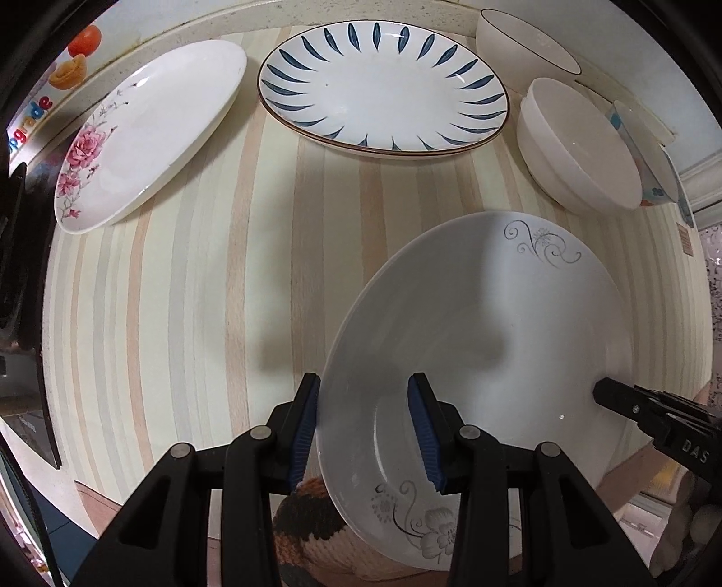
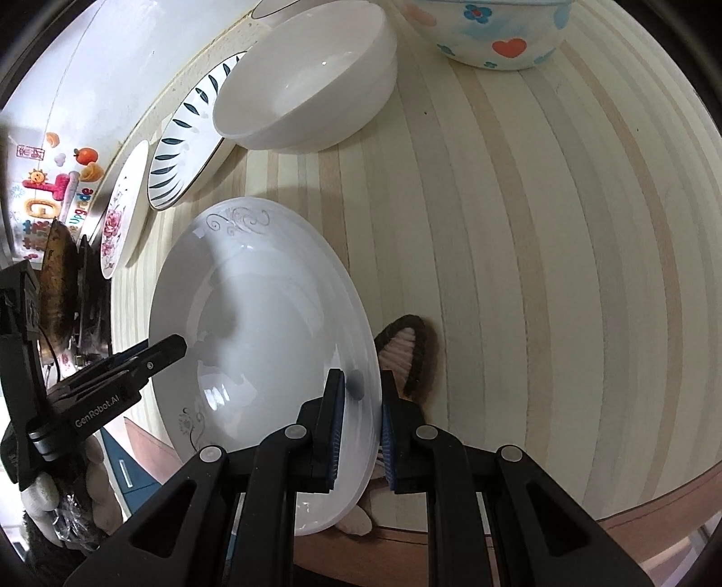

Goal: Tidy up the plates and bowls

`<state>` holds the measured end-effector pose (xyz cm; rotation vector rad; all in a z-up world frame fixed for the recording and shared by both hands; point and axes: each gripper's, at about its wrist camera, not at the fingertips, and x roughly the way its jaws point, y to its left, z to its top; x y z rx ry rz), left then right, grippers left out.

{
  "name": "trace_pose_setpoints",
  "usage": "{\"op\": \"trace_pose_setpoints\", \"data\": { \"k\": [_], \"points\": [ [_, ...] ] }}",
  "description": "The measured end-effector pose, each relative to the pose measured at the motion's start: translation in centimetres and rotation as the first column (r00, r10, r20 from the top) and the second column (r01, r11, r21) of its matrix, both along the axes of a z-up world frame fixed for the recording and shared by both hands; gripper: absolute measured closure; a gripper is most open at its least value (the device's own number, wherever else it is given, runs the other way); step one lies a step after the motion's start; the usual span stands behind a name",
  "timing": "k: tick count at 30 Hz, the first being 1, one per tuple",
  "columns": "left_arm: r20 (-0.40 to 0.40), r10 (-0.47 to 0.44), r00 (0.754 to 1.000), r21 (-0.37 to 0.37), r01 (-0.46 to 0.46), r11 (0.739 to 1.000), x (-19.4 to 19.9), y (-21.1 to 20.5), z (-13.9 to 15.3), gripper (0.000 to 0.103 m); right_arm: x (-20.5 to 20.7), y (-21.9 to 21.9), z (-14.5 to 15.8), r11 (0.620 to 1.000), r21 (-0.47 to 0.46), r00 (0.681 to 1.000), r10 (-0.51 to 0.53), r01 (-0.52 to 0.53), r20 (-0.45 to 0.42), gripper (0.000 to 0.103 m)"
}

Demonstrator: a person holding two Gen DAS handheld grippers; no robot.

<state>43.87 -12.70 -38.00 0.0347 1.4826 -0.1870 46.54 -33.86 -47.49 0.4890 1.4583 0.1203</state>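
Note:
A white plate with grey scroll flowers point(image 1: 487, 343) sits at the table's near edge, partly over it. My left gripper point(image 1: 365, 429) straddles its left rim with a gap to the pads, so it is open. My right gripper point(image 2: 361, 429) has one finger on each side of the plate's right rim point(image 2: 361, 406), close around it. The plate fills the lower left of the right wrist view point(image 2: 261, 343). A pink-flower plate point(image 1: 144, 131) and a blue-leaf plate point(image 1: 383, 86) lie at the back.
Stacked white bowls point(image 1: 582, 149), another white bowl point(image 1: 523, 40) and a heart-and-flower bowl point(image 2: 492, 31) stand at the back right. The striped tabletop point(image 1: 203, 293) shows between the dishes. A dark pan point(image 2: 58, 289) sits at the left. A slipper point(image 2: 406, 356) shows below the table edge.

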Motion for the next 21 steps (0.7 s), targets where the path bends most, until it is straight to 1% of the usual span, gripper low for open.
{"op": "trace_pose_setpoints", "data": {
  "k": [2,3,5,8,11,13,14,15,16,17,19,21],
  "points": [
    [-0.001,0.017,1.000,-0.040,-0.017,0.999,-0.8,0.8,1.2,0.066,0.0,0.1,-0.1,1.000,0.005,1.000,-0.001,0.001,-0.017,0.086],
    [0.002,0.022,1.000,-0.048,-0.021,0.999,-0.5,2.2,1.3,0.066,0.0,-0.1,0.0,1.000,0.008,1.000,-0.008,0.008,-0.027,0.086],
    [0.031,0.041,0.999,-0.057,-0.039,0.998,-0.6,3.3,2.9,0.066,-0.3,-0.7,1.0,0.999,0.006,0.999,-0.036,0.036,-0.025,0.086],
    [0.070,0.072,0.995,-0.074,-0.067,0.995,-0.4,5.3,5.0,0.065,-0.7,-1.4,3.4,0.997,-0.023,0.998,-0.070,0.069,-0.002,0.086],
    [0.124,0.110,0.986,-0.079,-0.100,0.992,0.4,8.3,7.1,0.065,-0.4,-0.6,6.0,0.996,-0.020,0.995,-0.092,0.092,0.030,0.086],
    [0.157,0.138,0.978,-0.072,-0.128,0.989,1.6,11.2,7.9,0.065,0.5,1.1,7.9,0.997,0.005,0.995,-0.078,0.078,0.058,0.085],
    [0.167,0.161,0.973,-0.067,-0.151,0.986,2.4,12.8,8.1,0.065,1.4,2.5,8.8,0.998,0.016,0.995,-0.056,0.055,0.077,0.079],
    [0.168,0.175,0.970,-0.066,-0.166,0.984,3.4,13.3,7.8,0.065,2.5,4.2,9.7,0.999,0.023,0.995,-0.028,0.026,0.097,0.075],
    [0.168,0.197,0.966,-0.069,-0.187,0.980,4.2,14.6,7.5,0.065,3.4,5.6,10.2,1.000,0.028,0.993,-0.003,-0.001,0.115,0.068],
    [0.168,0.230,0.959,-0.072,-0.221,0.973,5.2,16.3,7.2,0.065,4.8,7.3,10.8,0.999,0.037,0.990,0.028,-0.034,0.139,0.066],
    [0.164,0.277,0.947,-0.081,-0.267,0.960,6.2,18.5,6.8,0.065,7.8,10.5,11.5,0.995,0.046,0.983,0.076,-0.085,0.167,0.066],
    [0.144,0.331,0.932,-0.090,-0.321,0.943,7.9,21.0,5.8,0.065,10.8,13.4,11.8,0.990,0.042,0.972,0.124,-0.135,0.198,0.066]
  ]
}}
